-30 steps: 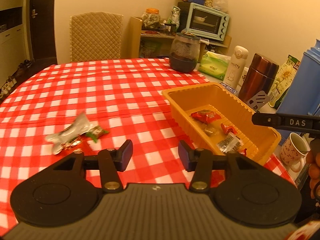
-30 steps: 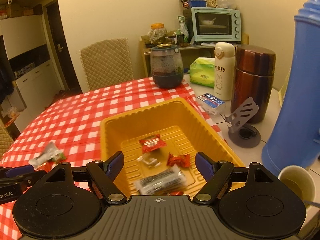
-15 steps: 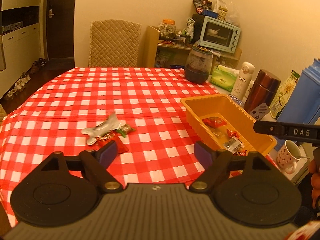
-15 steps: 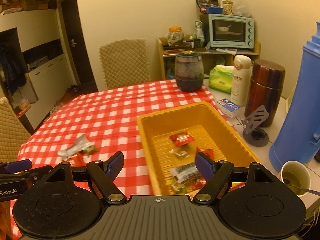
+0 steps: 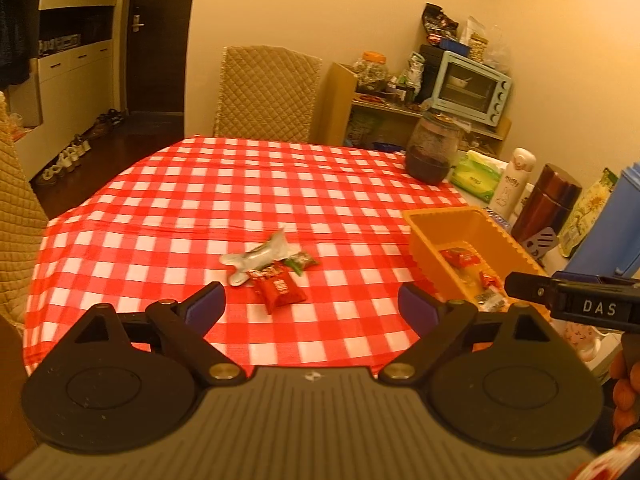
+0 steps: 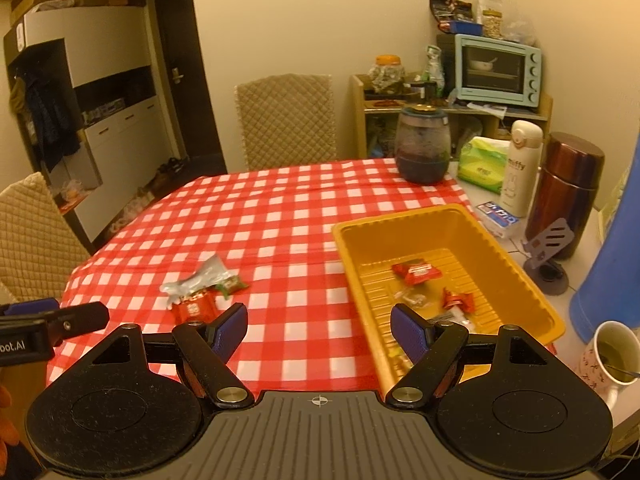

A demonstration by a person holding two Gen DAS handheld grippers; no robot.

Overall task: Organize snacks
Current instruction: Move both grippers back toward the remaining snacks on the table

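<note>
Left gripper [image 5: 311, 304], spread wide and empty, is nearer the red snack packet [image 5: 279, 289] lying on the checked tablecloth [image 5: 200, 208] just ahead; right gripper [image 6: 319, 325], also spread empty, faces the yellow tray [image 6: 516, 268].

left wrist: high, forward; right wrist: same; shared: yellow tray [image 5: 460, 216] [image 6: 404, 220]
</note>
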